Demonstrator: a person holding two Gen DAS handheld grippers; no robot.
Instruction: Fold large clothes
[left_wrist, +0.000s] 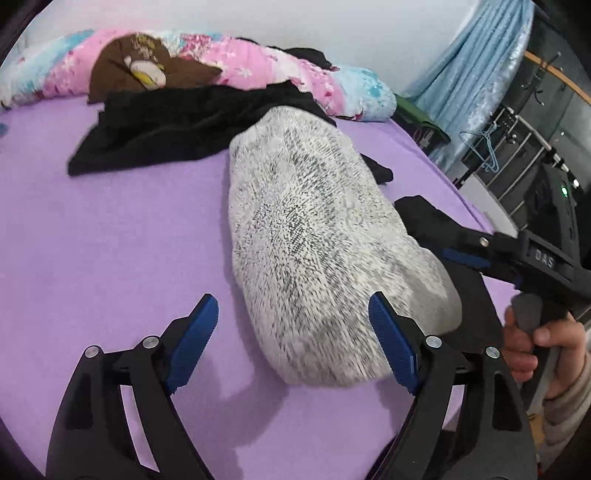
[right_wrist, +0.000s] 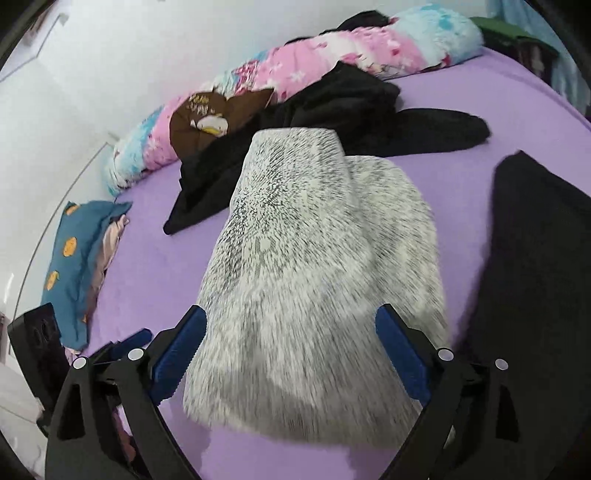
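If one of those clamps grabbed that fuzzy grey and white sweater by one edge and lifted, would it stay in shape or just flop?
Probably flop: the sweater lies soft and rounded on the purple bed, with no stiff edges. Its fuzzy knit looks thick, so it likely grips well and would not slip from the ridged blue pads. It seems bulky but light, so a push would likely bunch it up.

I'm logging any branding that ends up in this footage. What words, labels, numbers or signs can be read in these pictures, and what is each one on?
"DAS": raised letters on the black body of the right gripper, seen from the left wrist view.
Pale yellow lettering on the brown cartoon-print garment lying against the pink and blue floral quilt roll: too blurred and curved to read in either view.
No other text shows.
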